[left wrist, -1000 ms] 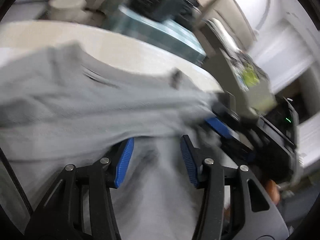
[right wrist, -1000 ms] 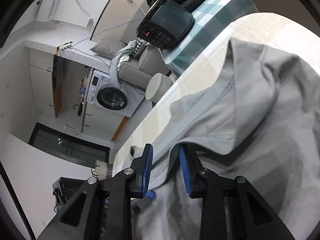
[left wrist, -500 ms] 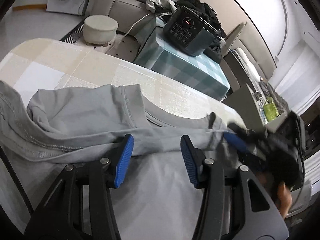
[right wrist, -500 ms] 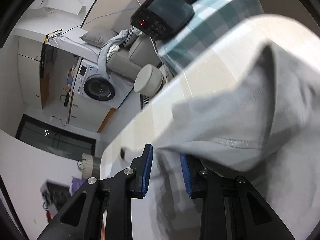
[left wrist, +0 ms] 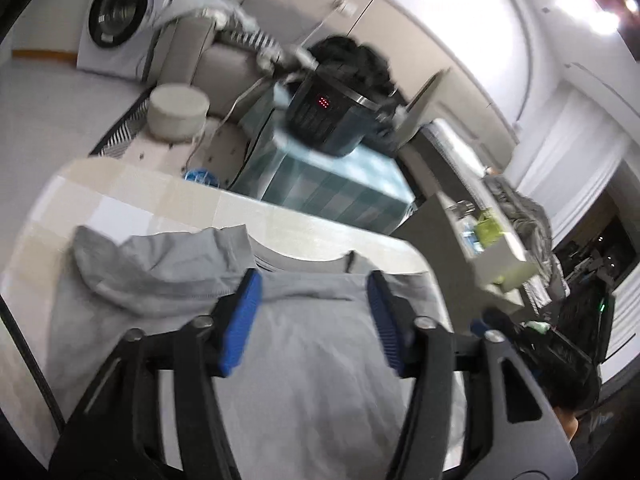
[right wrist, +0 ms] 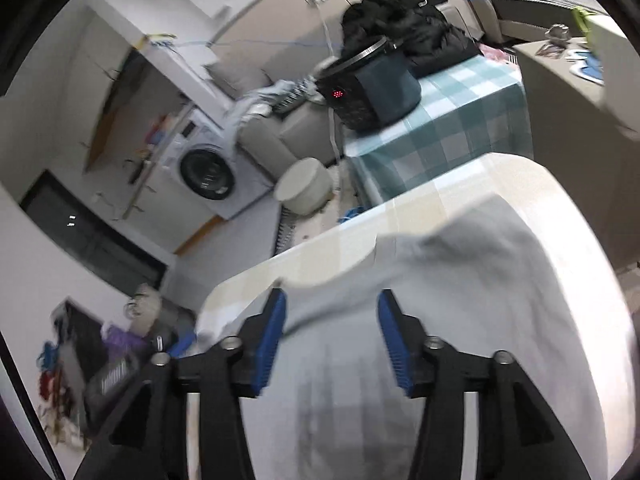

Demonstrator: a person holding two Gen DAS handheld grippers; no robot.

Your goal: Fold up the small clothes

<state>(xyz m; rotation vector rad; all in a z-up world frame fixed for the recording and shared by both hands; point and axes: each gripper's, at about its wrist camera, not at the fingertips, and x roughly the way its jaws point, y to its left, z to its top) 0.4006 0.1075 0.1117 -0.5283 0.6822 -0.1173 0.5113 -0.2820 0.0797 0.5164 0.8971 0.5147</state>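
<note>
Behind our work surface we see a lived-in room: a washing machine against the far wall, a round pale stool on the floor, and a side table under a teal checked cloth carrying a dark cooker with red lights and a heap of black clothing just behind it. Our own table wears a pale checked cover, and on it lies the grey T-shirt, spread flat with its neckline toward the far edge.

Our left gripper hangs above the shirt, its blue pads apart and the jaws opening; no cloth is caught between them, and the fabric shows only below and beyond the fingers. From this view the collar sits just past the fingertips, while a folded sleeve bunches to the left of the left finger.

Our right gripper also hangs over the T-shirt, jaws opening, nothing pinched between its pads. Here the garment's edge runs just ahead of the fingertips, with most of the cloth spreading to the right and below. The right-hand view is blurred, so we cannot read finer creases. At the right edge of the left view we glimpse a dark blurred shape that we take to be the other gripper, beside the shirt.
</note>
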